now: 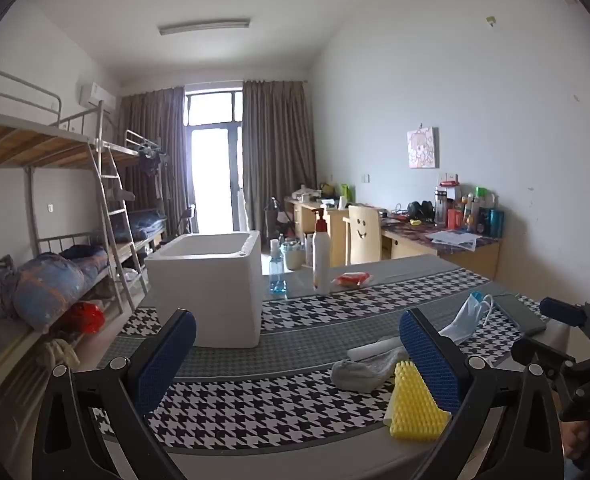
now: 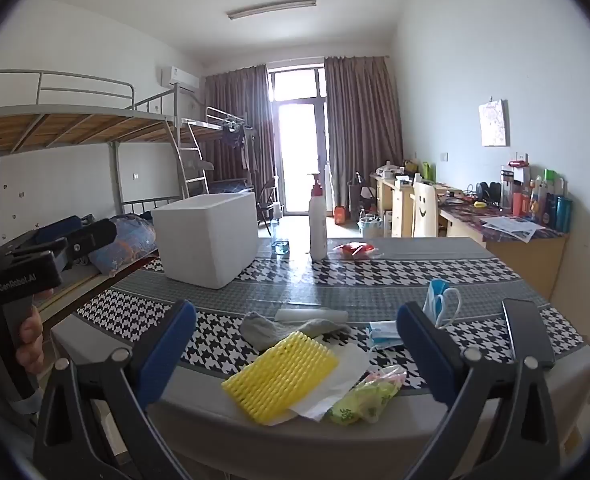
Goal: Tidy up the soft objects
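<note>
Both claws released, empty; only right view shows green packet beside yellow sponge

Black body of my left gripper: white lettering, reads roughly "CenRobot.AI".
Pale wooden chair back by the desks: a drawn smiley face, no words.
Bottle labels on the desk: too small for me to read.

Both claws gape wide and empty, tilted slightly downward — the left claw and the right claw side by side, a hand gripping the left handle.
</note>
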`<state>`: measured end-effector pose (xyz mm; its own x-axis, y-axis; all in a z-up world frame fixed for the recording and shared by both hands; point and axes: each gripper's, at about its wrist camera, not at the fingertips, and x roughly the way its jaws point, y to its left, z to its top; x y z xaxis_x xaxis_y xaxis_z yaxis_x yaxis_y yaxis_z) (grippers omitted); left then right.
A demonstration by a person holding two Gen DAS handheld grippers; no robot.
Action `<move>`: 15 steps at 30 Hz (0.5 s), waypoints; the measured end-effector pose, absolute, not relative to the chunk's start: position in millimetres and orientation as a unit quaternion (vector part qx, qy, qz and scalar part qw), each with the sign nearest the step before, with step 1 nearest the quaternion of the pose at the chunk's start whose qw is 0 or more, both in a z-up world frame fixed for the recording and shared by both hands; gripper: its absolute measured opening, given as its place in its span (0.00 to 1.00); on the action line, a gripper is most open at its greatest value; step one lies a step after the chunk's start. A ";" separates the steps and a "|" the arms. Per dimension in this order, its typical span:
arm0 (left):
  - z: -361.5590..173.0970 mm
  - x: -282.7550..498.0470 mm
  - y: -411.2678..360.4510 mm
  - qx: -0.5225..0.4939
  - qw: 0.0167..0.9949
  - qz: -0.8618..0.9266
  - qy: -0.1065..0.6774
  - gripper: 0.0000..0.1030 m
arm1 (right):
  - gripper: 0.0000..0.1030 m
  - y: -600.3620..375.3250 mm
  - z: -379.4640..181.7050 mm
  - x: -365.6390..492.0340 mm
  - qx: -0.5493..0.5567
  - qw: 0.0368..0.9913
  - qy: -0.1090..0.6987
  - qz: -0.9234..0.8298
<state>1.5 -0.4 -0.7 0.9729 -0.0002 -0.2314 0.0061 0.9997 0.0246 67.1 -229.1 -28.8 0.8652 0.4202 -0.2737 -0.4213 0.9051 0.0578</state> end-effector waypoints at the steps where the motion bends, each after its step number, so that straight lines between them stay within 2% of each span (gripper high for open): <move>1: -0.8 1.7 0.0 0.011 0.993 -0.003 0.118 0.99 | 0.99 -229.3 -28.8 67.6 -0.001 0.965 0.148 0.218; 15: -2.4 1.5 -3.5 0.024 0.993 -0.021 0.112 0.99 | 0.99 -230.9 -23.8 66.4 -0.005 0.966 0.145 0.215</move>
